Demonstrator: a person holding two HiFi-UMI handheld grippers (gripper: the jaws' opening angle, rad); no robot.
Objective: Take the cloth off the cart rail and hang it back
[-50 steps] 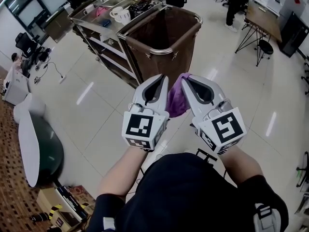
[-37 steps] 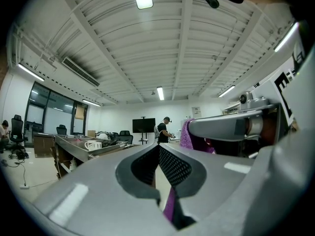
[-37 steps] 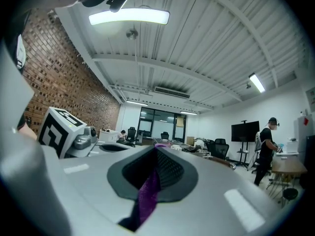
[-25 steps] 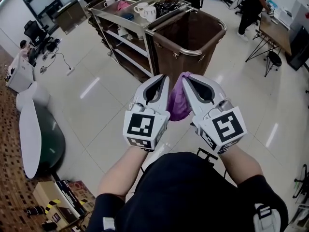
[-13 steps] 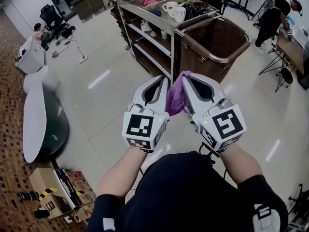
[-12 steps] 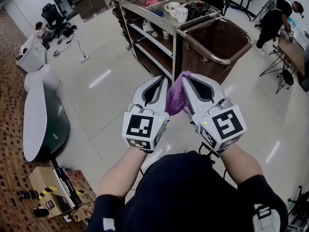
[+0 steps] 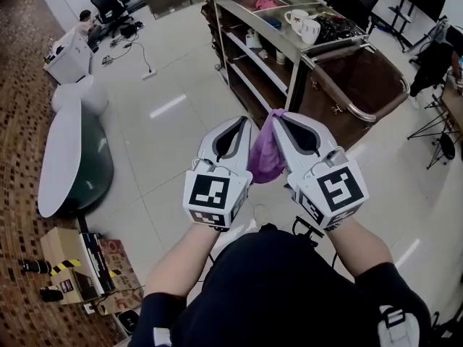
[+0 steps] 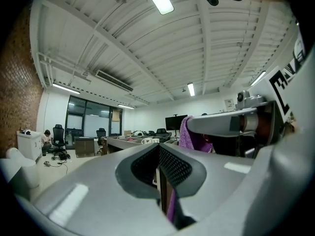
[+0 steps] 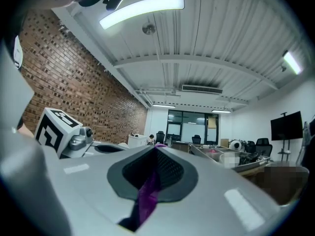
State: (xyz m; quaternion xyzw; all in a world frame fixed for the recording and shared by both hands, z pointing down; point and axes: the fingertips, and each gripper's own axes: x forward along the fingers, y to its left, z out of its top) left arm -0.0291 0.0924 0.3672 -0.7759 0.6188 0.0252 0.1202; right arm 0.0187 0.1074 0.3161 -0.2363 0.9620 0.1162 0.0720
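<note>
Bright and evenly lit from ceiling tube lights (image 9: 142, 6). Glares in white streaks on the glossy floor (image 7: 168, 105). Bends strongly at the edges, with black corners in both gripper views. Blurs the close shell of the right gripper (image 9: 156, 147); renders the far room sharp.

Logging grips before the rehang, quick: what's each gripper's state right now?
Left gripper: closed, with a thin strip of the cloth between its jaws.
Right gripper: closed on the cloth.
</note>
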